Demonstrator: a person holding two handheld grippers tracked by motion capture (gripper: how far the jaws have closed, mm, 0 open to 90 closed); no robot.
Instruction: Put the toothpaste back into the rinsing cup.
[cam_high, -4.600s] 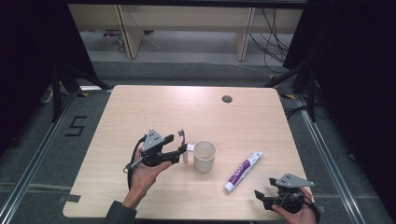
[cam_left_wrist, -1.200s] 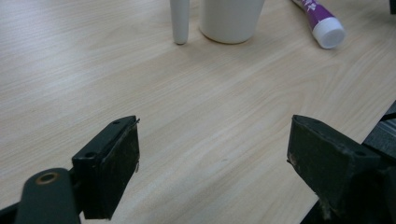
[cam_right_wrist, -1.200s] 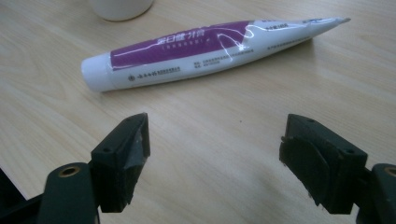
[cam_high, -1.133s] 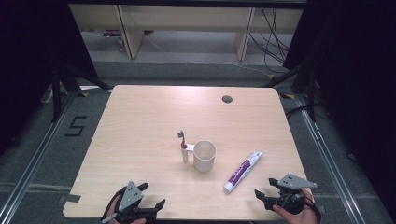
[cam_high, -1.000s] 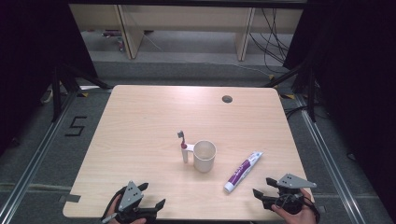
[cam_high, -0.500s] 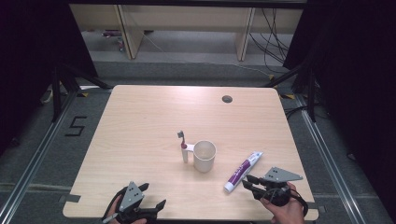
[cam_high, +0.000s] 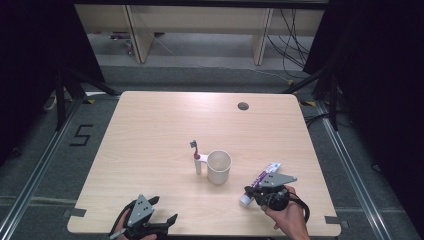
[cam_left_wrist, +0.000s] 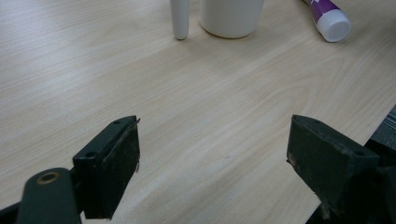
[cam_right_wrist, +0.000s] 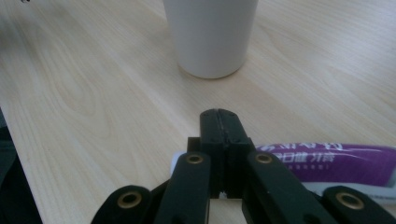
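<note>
A white cup (cam_high: 219, 167) stands mid-table with a toothbrush (cam_high: 196, 159) upright at its left side. To its right a purple and white toothpaste tube (cam_high: 263, 175) lies flat. My right gripper (cam_high: 251, 192) sits over the tube's cap end. In the right gripper view its jaws (cam_right_wrist: 219, 116) have just closed and stand shut with nothing between them, the tube (cam_right_wrist: 327, 163) lying beneath them and the cup (cam_right_wrist: 212, 37) ahead. My left gripper (cam_high: 164, 210) rests open at the table's front edge, its jaws (cam_left_wrist: 212, 158) wide apart and facing the cup (cam_left_wrist: 231, 18).
The wooden table (cam_high: 150, 130) has a round cable hole (cam_high: 243, 106) at the back right. A number 5 is marked on the floor (cam_high: 82, 135) to the left. Rails run along both sides of the table.
My right gripper has slid left along the front edge to the tube's cap end and closed its jaws. The left gripper, earlier at the cup, now stays at the front edge.
</note>
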